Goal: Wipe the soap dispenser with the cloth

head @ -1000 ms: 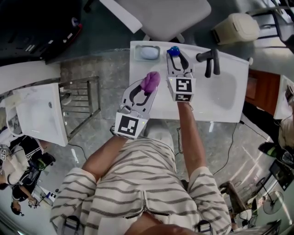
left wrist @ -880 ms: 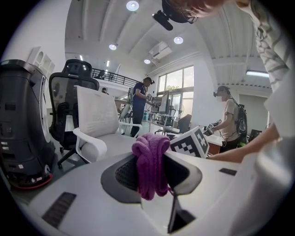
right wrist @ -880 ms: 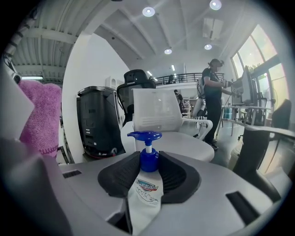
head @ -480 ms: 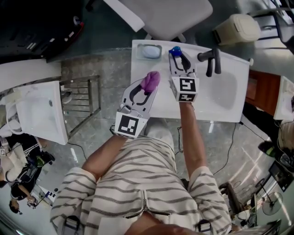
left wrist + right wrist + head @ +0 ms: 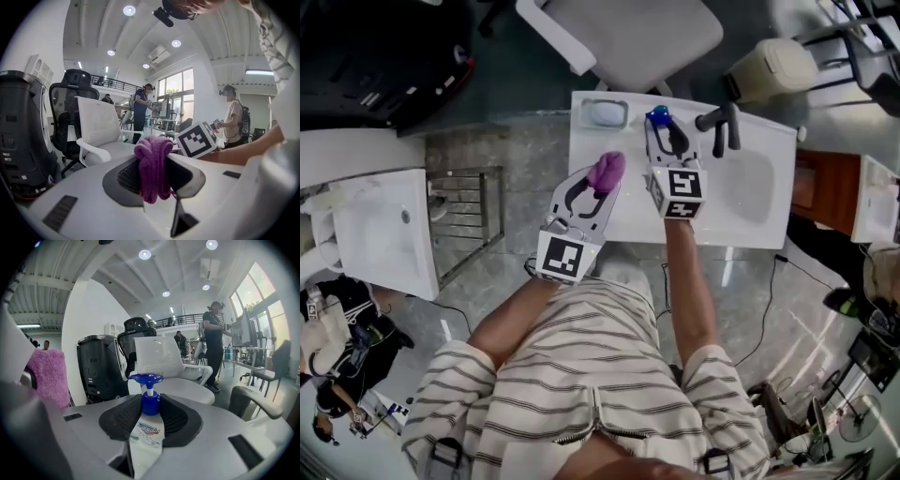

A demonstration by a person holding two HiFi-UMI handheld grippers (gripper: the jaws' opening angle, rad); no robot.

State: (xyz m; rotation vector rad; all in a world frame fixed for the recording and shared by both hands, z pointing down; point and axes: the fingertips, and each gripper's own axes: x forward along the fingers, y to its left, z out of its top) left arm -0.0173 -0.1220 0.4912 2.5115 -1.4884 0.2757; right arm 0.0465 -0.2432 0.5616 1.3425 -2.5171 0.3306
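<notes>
Right gripper (image 5: 662,128) clamps the soap dispenser (image 5: 148,427); left gripper (image 5: 605,180), at its eight o'clock, pinches the cloth (image 5: 153,164). Wiping contact probably comes next.

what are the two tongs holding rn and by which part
Left tongs grip the bunched purple cloth across its middle. Right tongs grip the soap dispenser at its blue collar and shoulder, just below the pump head.

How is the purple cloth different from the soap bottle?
The cloth is purple, fuzzy and bunched up; the soap dispenser is a pale, smooth bottle with a blue pump on top. The cloth sits in the left gripper, while the soap dispenser sits in the right gripper. What they share: each one is squeezed between its gripper's jaws.
</notes>
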